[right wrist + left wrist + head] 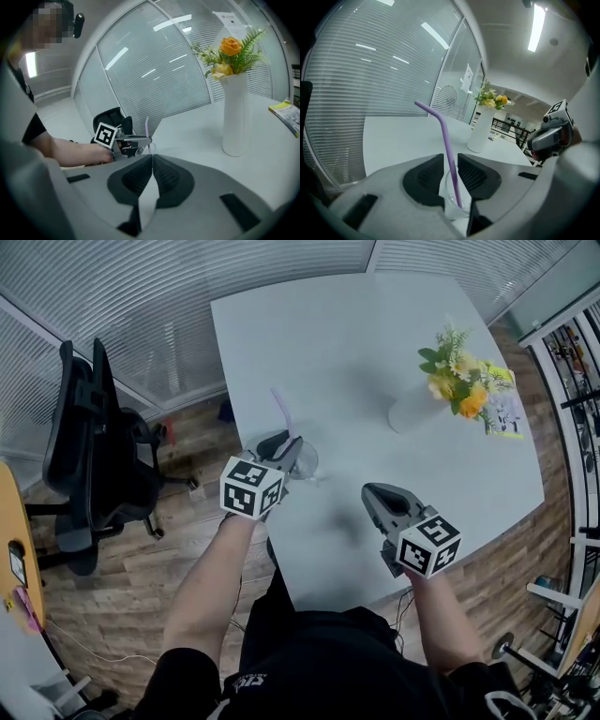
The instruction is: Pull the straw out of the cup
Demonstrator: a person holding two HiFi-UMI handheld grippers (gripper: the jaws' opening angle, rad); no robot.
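Left tool [450, 161]: jaws drawn narrow on a small clear cup [451, 206], whose walls meet both black pads. The person's bare left forearm carries it at the near left part of the tabletop [356, 352].

Cup: upright on the tabletop, close to its left edge, seated between the left tool's jaws.

Straw [444, 136]: lilac, bendable type. The lower end stands inside the cup, and the shaft rises between the jaw tips. Whether it touches either tip cannot be told. The top section is bent over towards the left in the left gripper view.

Right tool [152, 159]: jaws together, pads meeting at the tips, nothing between them. It is held above the near right part of the tabletop, well apart from the cup and pointing towards the far side. The left tool, cup and straw show in its view beyond the jaw tips.

Vase [412, 409]: white, tall, upright at the far right of the tabletop, holding yellow and orange flowers [459, 381].

Booklet [506, 413]: lies flat just beyond the vase, near the right edge.

Office chair [89, 446]: black, on the wooden floor [141, 568] left of the tabletop.
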